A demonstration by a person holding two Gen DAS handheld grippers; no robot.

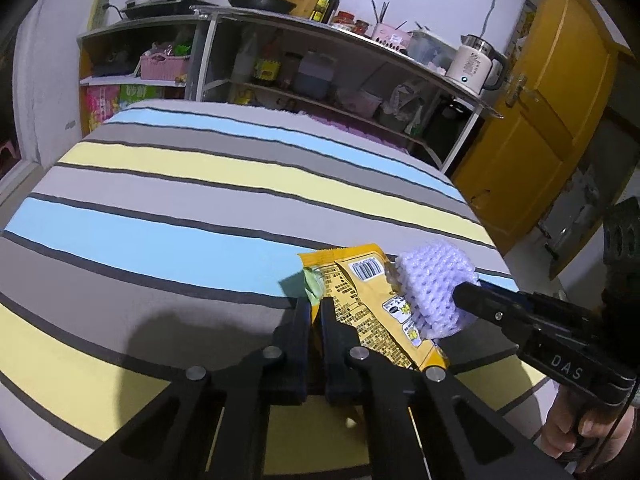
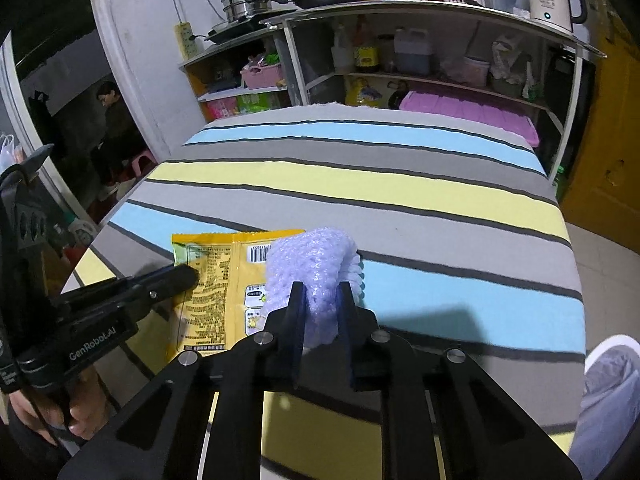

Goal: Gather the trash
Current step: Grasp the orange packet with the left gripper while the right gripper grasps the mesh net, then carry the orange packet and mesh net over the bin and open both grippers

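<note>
A yellow snack wrapper (image 1: 360, 292) with a barcode lies flat on the striped cloth (image 1: 180, 208). My left gripper (image 1: 316, 305) is shut on the wrapper's near left edge. Overlapping the wrapper's right side is a lilac foam net sleeve (image 1: 432, 284). In the right wrist view the foam net (image 2: 312, 260) bulges between the pads of my right gripper (image 2: 321, 294), which is shut on it. The wrapper (image 2: 216, 280) shows to its left, with the left gripper (image 2: 188, 274) coming in over it. In the left wrist view, the right gripper (image 1: 466, 294) enters from the right.
Behind the striped surface stand metal shelves (image 1: 320, 28) with pots, a pan, bottles and a white kettle (image 1: 476, 62). A yellow door (image 1: 552, 112) is at the right. A person (image 2: 114, 120) stands in the dark opening at the left. A trouser leg (image 2: 608, 392) is at the lower right.
</note>
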